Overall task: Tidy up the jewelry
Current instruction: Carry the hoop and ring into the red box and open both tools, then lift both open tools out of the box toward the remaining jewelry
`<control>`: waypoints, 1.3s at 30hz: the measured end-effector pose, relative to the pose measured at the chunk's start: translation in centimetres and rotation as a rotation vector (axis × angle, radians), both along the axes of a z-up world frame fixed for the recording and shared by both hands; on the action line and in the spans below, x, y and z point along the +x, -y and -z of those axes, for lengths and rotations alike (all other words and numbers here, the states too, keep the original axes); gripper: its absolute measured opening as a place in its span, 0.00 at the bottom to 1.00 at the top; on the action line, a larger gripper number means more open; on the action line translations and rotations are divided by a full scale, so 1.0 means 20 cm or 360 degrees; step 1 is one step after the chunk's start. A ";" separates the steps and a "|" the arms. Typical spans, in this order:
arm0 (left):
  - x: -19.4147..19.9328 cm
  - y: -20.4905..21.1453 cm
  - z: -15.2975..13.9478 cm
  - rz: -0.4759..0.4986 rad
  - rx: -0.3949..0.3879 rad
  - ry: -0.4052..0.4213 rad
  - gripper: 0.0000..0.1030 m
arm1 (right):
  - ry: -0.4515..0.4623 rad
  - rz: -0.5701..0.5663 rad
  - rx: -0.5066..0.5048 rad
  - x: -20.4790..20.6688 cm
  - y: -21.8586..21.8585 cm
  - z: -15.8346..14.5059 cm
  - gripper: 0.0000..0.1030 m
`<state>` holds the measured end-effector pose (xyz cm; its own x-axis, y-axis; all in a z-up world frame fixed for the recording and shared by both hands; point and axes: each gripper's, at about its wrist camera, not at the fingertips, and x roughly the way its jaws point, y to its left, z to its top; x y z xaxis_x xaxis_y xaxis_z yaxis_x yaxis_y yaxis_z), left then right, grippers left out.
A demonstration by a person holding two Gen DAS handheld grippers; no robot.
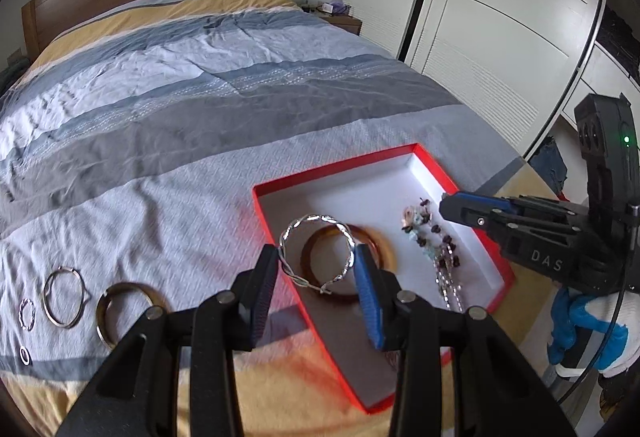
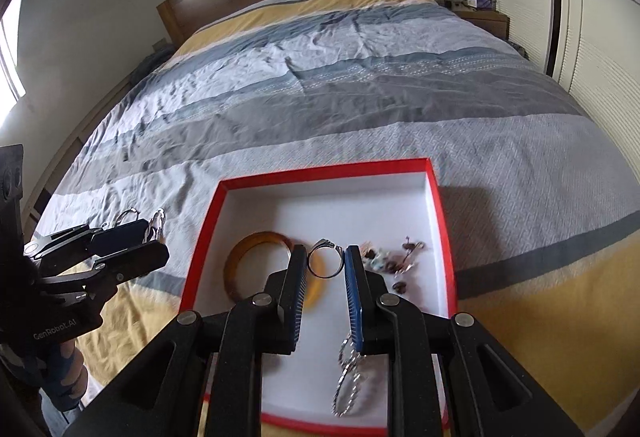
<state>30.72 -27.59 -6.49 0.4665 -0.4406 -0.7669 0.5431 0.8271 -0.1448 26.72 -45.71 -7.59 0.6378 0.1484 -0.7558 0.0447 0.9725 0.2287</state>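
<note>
My left gripper (image 1: 317, 257) is shut on a twisted silver bangle (image 1: 316, 219), held upright above the near left part of the red box (image 1: 332, 169) with a white inside. My right gripper (image 2: 325, 259) is shut on a small silver ring (image 2: 325, 245) over the middle of the red box (image 2: 324, 171). In the box lie an amber bangle (image 2: 248, 241), a cluster of beaded pieces (image 2: 392, 257) and a silver chain (image 2: 348, 377). The left gripper (image 2: 156, 243) shows at the left of the right wrist view. The right gripper (image 1: 452, 207) reaches in from the right of the left wrist view.
The box sits on a bed with a striped blue, grey and yellow cover (image 1: 160, 85). Left of the box, several loose rings lie on the cover: a large silver one (image 1: 64, 295), a bronze one (image 1: 116, 313) and small ones (image 1: 27, 313). A gloved hand (image 1: 588, 333) holds the right gripper. White wardrobe doors (image 1: 500, 17) stand at the right.
</note>
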 end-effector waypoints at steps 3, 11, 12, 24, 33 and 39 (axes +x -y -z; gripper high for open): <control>0.12 0.12 0.06 -0.0010 0.0055 -0.0024 0.35 | -0.0041 0.0009 -0.0016 0.13 0.04 0.05 0.19; 0.28 0.25 0.26 -0.0055 0.0192 -0.0095 0.35 | -0.0196 0.0007 -0.0108 0.35 0.09 0.20 0.19; 0.28 0.26 0.28 -0.0051 0.0207 -0.0100 0.35 | -0.0218 0.0002 -0.0117 0.36 0.09 0.22 0.19; 0.29 0.30 0.36 -0.0077 0.0296 -0.0054 0.36 | -0.0322 -0.0089 -0.0337 0.40 0.03 0.29 0.18; 0.25 0.28 0.32 -0.0068 0.0263 -0.0046 0.37 | -0.0278 -0.0074 -0.0377 0.30 0.05 0.19 0.25; 0.16 0.27 0.22 -0.0022 0.0216 -0.0044 0.37 | -0.0209 -0.0042 -0.0359 0.13 0.06 0.06 0.29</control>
<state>33.93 -33.06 -10.97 0.4495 -0.3255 -0.8319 0.5289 0.8475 -0.0459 29.24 -46.94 -8.79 0.5301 -0.0179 -0.8478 0.0334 0.9994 -0.0002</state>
